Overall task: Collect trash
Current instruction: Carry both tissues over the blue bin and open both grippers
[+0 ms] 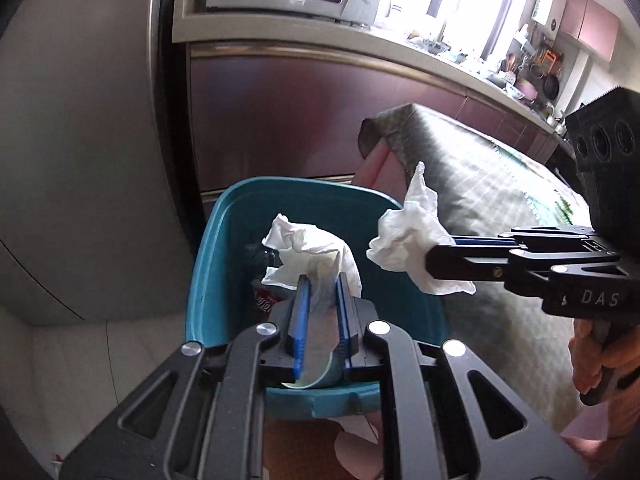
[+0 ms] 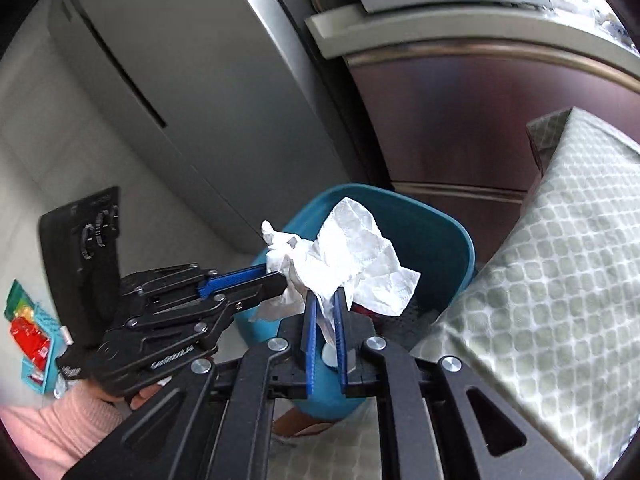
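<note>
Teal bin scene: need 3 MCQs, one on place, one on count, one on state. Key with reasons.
1. Where is the teal bin?
A. on the counter
B. on the floor beside the cloth-covered table
C. inside the fridge

2. How many crumpled white tissues are held in all?
A. one
B. two
C. four

3. What state is the left gripper in?
A. wide open and empty
B. closed on a tissue
C. gripping the bin's rim

Key:
1 B: the bin stands low next to the table's draped corner, in front of the maroon cabinet.
2 B: the left tissue sits in the left gripper and the right tissue in the right gripper.
3 B: paper is pinched between its blue fingers above the bin.
</note>
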Action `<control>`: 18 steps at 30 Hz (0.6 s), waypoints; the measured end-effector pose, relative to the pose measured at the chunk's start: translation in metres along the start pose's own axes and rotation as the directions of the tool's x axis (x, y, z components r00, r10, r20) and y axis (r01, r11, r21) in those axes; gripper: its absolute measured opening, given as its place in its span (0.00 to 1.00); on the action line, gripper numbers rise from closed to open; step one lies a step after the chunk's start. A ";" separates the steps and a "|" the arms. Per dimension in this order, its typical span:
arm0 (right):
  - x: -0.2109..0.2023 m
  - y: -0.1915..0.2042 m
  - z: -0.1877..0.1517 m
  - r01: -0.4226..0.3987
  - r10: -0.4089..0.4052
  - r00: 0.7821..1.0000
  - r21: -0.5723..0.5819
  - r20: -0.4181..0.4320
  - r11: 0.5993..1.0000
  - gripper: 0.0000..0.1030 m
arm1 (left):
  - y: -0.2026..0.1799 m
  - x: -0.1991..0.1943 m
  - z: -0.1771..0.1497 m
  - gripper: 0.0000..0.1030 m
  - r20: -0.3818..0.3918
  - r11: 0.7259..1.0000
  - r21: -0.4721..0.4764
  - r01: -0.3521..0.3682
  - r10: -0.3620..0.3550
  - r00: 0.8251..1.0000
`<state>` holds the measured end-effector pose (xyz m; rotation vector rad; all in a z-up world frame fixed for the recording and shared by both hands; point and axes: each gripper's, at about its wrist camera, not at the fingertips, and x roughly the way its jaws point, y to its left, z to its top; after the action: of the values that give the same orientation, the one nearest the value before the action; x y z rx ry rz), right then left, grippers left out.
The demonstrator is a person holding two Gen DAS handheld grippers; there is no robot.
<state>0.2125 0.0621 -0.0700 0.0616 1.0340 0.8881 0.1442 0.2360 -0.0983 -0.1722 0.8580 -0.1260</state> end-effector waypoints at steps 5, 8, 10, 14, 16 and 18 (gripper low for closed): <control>0.014 -0.006 0.004 0.049 -0.049 0.999 0.039 -0.014 0.998 0.27 | 0.002 0.021 -0.001 0.28 -0.031 1.000 -0.016 -0.021 0.021 0.999; 0.012 -0.009 0.004 0.044 -0.044 0.999 0.054 -0.007 0.998 0.27 | 0.004 0.026 -0.002 0.28 -0.035 0.999 -0.033 -0.017 0.015 0.999; 0.006 -0.013 0.003 0.037 -0.037 0.999 0.064 0.004 0.997 0.28 | 0.003 0.025 -0.004 0.28 -0.031 0.999 -0.039 -0.007 0.006 0.999; -0.014 -0.018 -0.007 0.019 -0.022 0.999 0.077 0.035 0.997 0.29 | -0.008 0.015 -0.006 0.29 -0.009 1.000 -0.012 0.003 -0.003 1.000; -0.024 -0.019 -0.012 0.011 -0.015 0.998 0.070 0.057 0.997 0.35 | -0.018 0.006 -0.006 0.31 0.009 1.000 0.006 0.025 -0.025 1.000; -0.035 -0.019 -0.018 0.015 -0.019 0.996 0.049 0.082 0.999 0.36 | -0.033 -0.004 -0.006 0.33 0.032 0.998 0.036 0.049 -0.050 0.998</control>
<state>0.2035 0.0198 -0.0624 0.1287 0.9775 0.8390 0.1355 0.2037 -0.0928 -0.1624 0.8182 -0.1844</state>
